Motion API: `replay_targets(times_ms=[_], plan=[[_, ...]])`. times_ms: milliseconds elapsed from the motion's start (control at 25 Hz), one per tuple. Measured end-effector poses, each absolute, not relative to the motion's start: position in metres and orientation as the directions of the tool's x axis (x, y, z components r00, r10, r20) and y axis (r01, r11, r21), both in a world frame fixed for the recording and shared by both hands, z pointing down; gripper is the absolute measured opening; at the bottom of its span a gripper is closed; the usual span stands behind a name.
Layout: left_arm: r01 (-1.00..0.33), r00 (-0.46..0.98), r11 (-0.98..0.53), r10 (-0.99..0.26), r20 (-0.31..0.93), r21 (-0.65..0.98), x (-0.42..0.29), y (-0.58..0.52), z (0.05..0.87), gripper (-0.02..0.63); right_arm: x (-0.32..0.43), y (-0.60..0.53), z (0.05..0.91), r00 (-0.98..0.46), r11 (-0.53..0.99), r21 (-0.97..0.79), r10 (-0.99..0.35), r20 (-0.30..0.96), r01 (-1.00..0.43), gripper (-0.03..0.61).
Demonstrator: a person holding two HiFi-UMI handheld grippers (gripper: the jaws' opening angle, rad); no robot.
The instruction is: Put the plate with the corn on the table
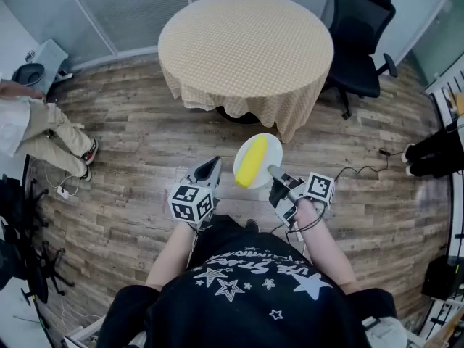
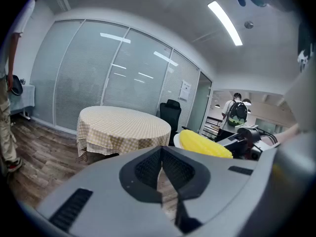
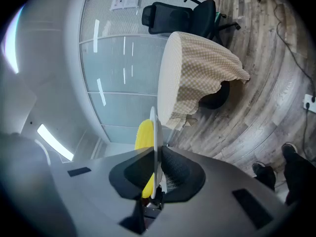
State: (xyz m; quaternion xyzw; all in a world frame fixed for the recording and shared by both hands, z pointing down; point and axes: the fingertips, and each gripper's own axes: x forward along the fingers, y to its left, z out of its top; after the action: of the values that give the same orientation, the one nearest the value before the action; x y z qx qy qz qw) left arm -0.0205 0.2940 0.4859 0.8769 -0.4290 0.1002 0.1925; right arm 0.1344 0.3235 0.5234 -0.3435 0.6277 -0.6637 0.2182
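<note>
A white plate carrying a yellow corn cob hangs above the wooden floor, short of the round table with its checked cloth. My right gripper is shut on the plate's near rim. In the right gripper view the plate stands edge-on between the jaws, with the corn on its left face. My left gripper is shut and holds nothing, to the left of the plate. In the left gripper view, the corn lies to the right, past the left gripper.
A black office chair stands right of the table. A person in beige trousers stands at the far left, and another person's dark shoes are at the right. Cables run over the floor. Glass walls close the room behind the table.
</note>
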Motion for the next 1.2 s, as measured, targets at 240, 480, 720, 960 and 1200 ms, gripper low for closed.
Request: replay_targets(times_ms=[240, 480, 720, 960, 1200], plan=[[-0.797, 0.603, -0.563, -0.724, 0.334, 0.218, -0.015, 0.3, 0.481, 0.008, 0.139, 0.33, 0.516, -0.674, -0.08, -0.985, -0.721, 0.164, -0.154, 0.046], [-0.809, 0.588, -0.555, -0.747, 0.31, 0.195, -0.013, 0.306, 0.474, 0.008, 0.141, 0.337, 0.512, -0.689, -0.069, -0.988, -0.709, 0.146, -0.139, 0.046], [-0.811, 0.583, -0.564, -0.759, 0.292, 0.154, -0.009, 0.306, 0.466, 0.008, 0.142, 0.334, 0.51, -0.697, -0.063, -0.991, -0.705, 0.131, -0.122, 0.046], [-0.811, 0.581, -0.57, -0.76, 0.291, 0.132, -0.001, 0.31, 0.461, 0.008, 0.145, 0.336, 0.508, -0.71, -0.056, -0.991, -0.694, 0.124, -0.118, 0.046], [-0.817, 0.574, -0.557, -0.766, 0.289, 0.146, 0.008, 0.317, 0.458, 0.008, 0.15, 0.339, 0.501, -0.719, -0.046, -0.992, -0.685, 0.117, -0.118, 0.046]])
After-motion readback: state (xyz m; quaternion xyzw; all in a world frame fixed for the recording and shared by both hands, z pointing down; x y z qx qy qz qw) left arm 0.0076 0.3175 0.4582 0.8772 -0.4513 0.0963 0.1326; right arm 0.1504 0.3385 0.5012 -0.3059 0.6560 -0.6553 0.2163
